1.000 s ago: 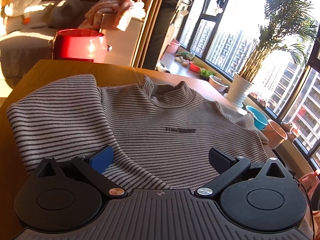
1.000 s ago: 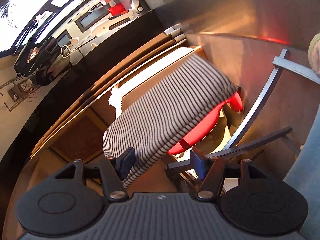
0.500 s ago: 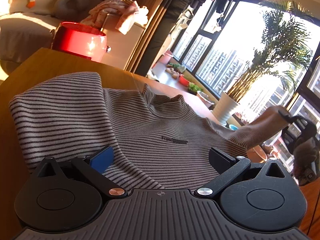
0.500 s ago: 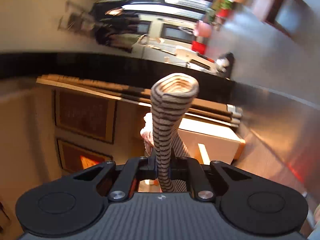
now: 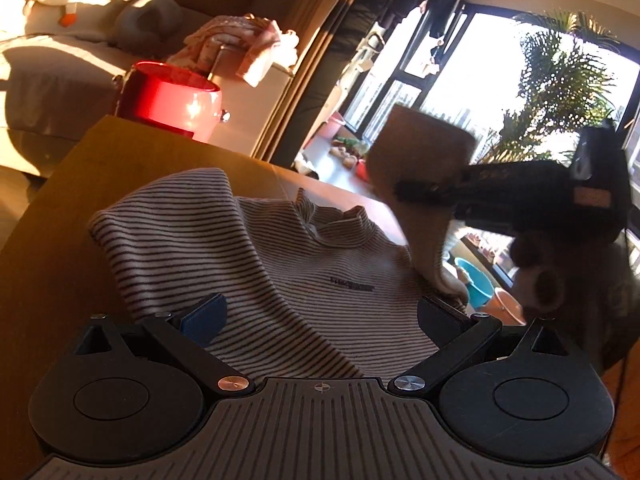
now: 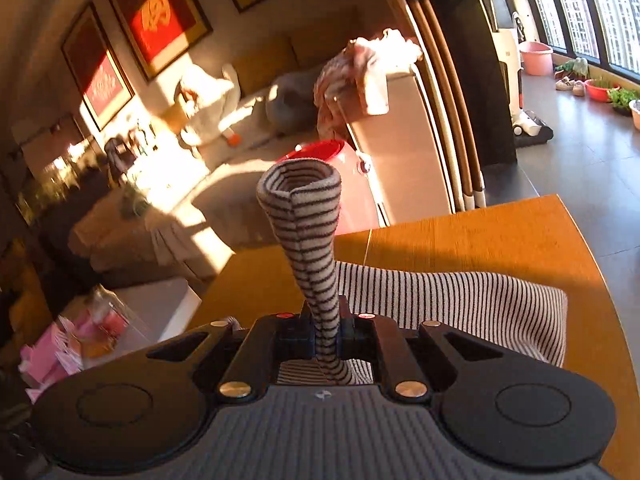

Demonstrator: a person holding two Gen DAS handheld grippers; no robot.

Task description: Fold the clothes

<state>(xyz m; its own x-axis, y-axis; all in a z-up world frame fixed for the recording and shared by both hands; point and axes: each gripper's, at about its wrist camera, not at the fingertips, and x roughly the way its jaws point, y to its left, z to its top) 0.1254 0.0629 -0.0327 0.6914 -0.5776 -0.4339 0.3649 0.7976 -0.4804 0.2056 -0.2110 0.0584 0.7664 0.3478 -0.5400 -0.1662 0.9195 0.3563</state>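
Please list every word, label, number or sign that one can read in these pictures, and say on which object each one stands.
No text can be read with certainty.
Dark print on the chest of the striped sweater: two short lines, too small and blurred to read.
Red framed pictures on the wall: pale marks or characters, too blurred to read.
Pink packets on the floor: any printing is illegible.

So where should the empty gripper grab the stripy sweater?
My guess: the left gripper should pinch the folded sleeve edge of the sweater, coming from the bare table side. That edge lies free there, while the right gripper holds the other sleeve.
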